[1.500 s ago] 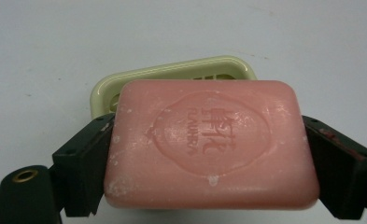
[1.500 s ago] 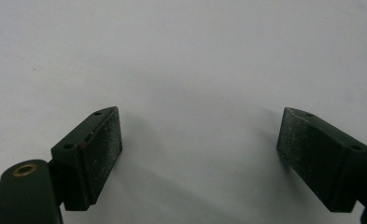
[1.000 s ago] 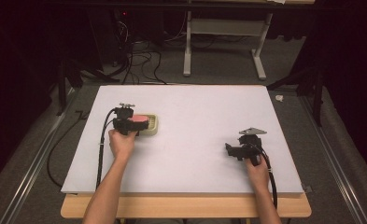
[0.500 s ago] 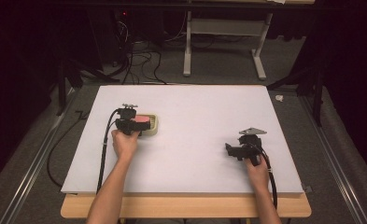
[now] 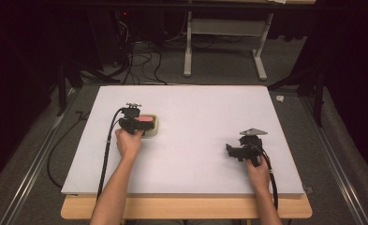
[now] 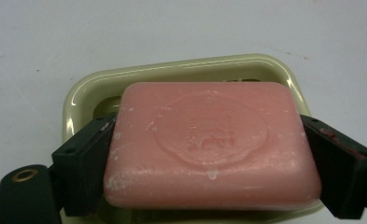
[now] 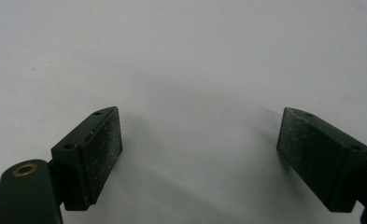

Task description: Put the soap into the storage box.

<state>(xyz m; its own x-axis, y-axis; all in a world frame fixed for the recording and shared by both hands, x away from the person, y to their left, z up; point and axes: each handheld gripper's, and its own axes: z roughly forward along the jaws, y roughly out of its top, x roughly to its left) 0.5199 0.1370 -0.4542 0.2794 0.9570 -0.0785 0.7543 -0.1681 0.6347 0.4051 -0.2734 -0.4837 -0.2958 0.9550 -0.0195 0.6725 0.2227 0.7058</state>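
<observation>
My left gripper [image 6: 209, 179] pinches the pink soap [image 6: 209, 142] by its short ends as it sits in the pale green dish [image 6: 172, 70]. I judge a firm squeeze and a straight, level lift are needed, since soap slips. My right gripper [image 7: 200, 154] rests spread wide over bare table [image 7: 195, 56].

Your tabletop [image 5: 195, 122] is a pale white board laid on a wooden top whose edge shows along the near side. Directly on it, left of centre, sits a pale green soap dish [image 5: 152, 125]. In your left gripper view its glossy rim [image 6: 181, 67] rests flat on the white surface.
</observation>
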